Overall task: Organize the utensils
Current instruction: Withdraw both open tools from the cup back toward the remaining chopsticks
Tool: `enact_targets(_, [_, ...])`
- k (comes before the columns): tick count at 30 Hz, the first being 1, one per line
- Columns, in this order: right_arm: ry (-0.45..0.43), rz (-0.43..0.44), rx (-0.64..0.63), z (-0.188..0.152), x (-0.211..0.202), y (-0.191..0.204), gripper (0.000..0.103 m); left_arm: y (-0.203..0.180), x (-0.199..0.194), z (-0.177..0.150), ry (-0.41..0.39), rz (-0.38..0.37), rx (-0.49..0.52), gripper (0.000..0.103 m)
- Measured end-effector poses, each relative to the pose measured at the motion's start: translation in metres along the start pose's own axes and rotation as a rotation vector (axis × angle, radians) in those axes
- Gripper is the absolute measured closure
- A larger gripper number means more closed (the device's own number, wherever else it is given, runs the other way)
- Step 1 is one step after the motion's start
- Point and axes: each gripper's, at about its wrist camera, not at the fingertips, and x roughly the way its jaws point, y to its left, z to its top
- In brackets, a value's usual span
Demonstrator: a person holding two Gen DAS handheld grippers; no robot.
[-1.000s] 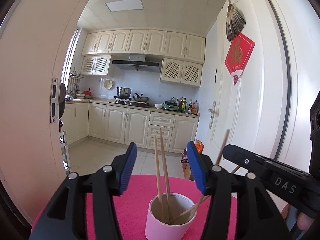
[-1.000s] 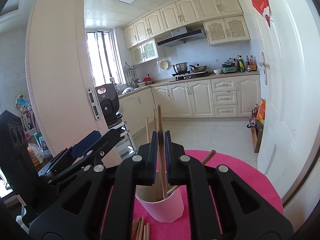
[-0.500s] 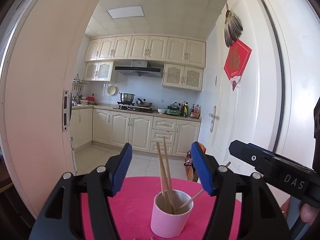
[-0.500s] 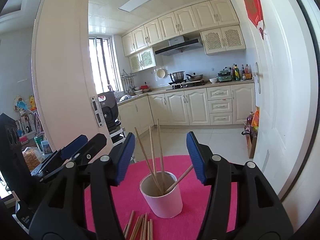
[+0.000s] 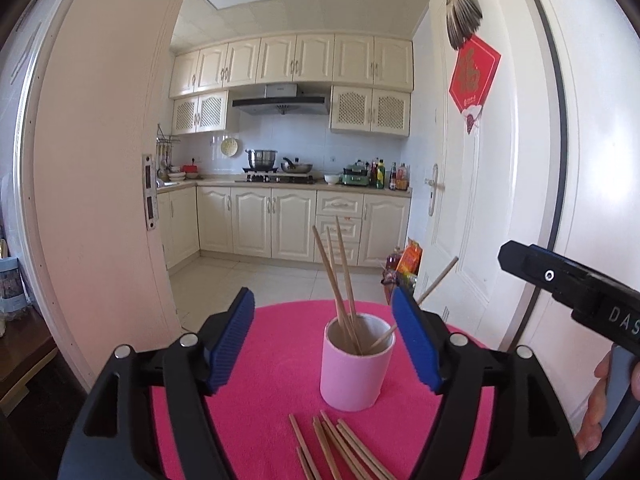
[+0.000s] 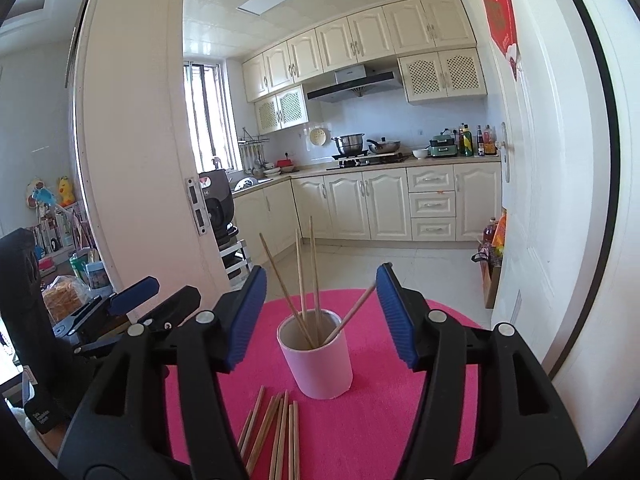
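Left wrist view shows the left gripper (image 5: 323, 338) with its blue pads spread and opening wider, nothing between them but air; beyond them the pink cup (image 5: 355, 364) stands upright on the round pink mat (image 5: 272, 396), four chopsticks in the cup (image 5: 340, 280), three leaning toward the left and one slanting off to the right; the loose chopsticks (image 5: 340, 452) lie flat in a fanned bunch on the mat just in front of the cup, not touching it; the right gripper (image 6: 322, 316), seen in its own camera, likewise has its jaws parted and opening, empty, with the same cup framed between them and the loose bunch (image 6: 272, 432) below; the loose sticks look to be light, stiff, thin wood, smooth enough to roll or slip, so I would judge a pinch across the middle of one stick safest, taking an outer one to avoid dragging its neighbours; the cup seems light and could tip if a stick is pushed hard against its rim.
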Motion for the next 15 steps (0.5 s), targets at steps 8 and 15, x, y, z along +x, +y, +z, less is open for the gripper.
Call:
enact_targets(8, [0.199, -0.026, -0.021, -0.031, 0.012, -0.004, 0.042, 0.018, 0.035, -0.051, 0.407, -0.002, -0.017, 0.033])
enact_targets(15, [0.347, -0.037, -0.06, -0.066, 0.028, 0.0, 0.042, 0.038, 0.063, -0.11, 0.726, 0.022, -0.101, 0.033])
